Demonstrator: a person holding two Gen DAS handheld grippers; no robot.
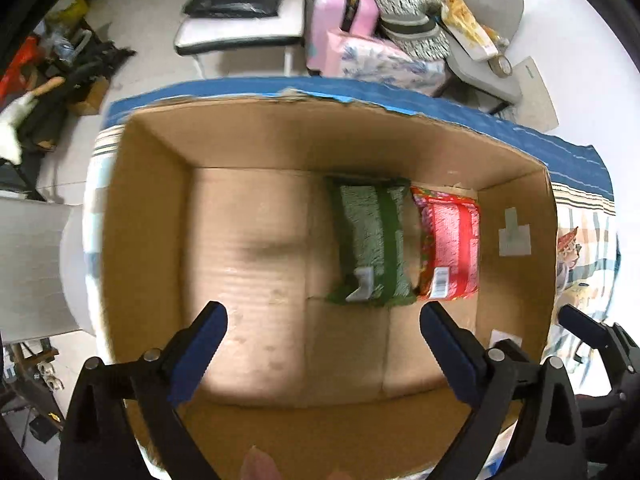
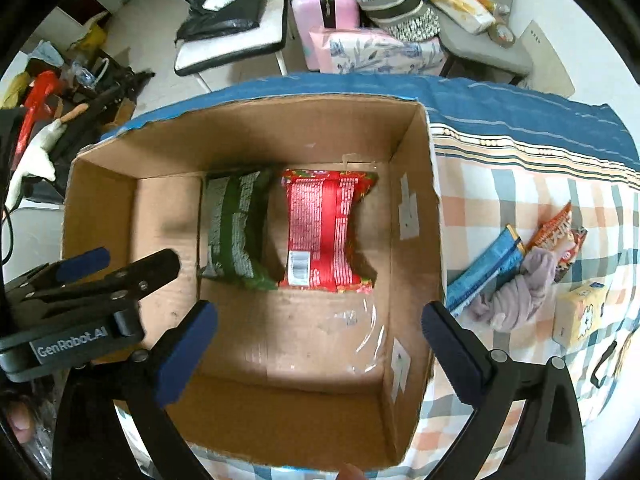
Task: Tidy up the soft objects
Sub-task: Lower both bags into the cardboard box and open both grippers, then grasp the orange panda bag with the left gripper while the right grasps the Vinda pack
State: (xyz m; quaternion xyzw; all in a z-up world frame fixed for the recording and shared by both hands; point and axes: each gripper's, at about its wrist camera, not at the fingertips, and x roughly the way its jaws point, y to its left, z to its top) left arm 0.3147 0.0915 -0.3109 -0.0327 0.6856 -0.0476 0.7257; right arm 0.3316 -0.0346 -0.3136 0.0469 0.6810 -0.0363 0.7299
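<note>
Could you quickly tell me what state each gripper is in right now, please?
Left gripper: open, holding nothing, above the box.
Right gripper: open, holding nothing, also above the box.

I see a green packet point(image 2: 236, 232) and a red packet point(image 2: 326, 232) lying flat, side by side, on the floor of the open cardboard box point(image 2: 256, 128), toward its twelve-o'clock wall; the red one (barcode up) lies at three o'clock of the green. Outside, at three o'clock of the box, a blue packet point(image 2: 486, 266), an orange packet point(image 2: 554, 230), a lilac cloth point(image 2: 520, 292) and a yellow pack point(image 2: 580, 312) lie bunched together.
</note>
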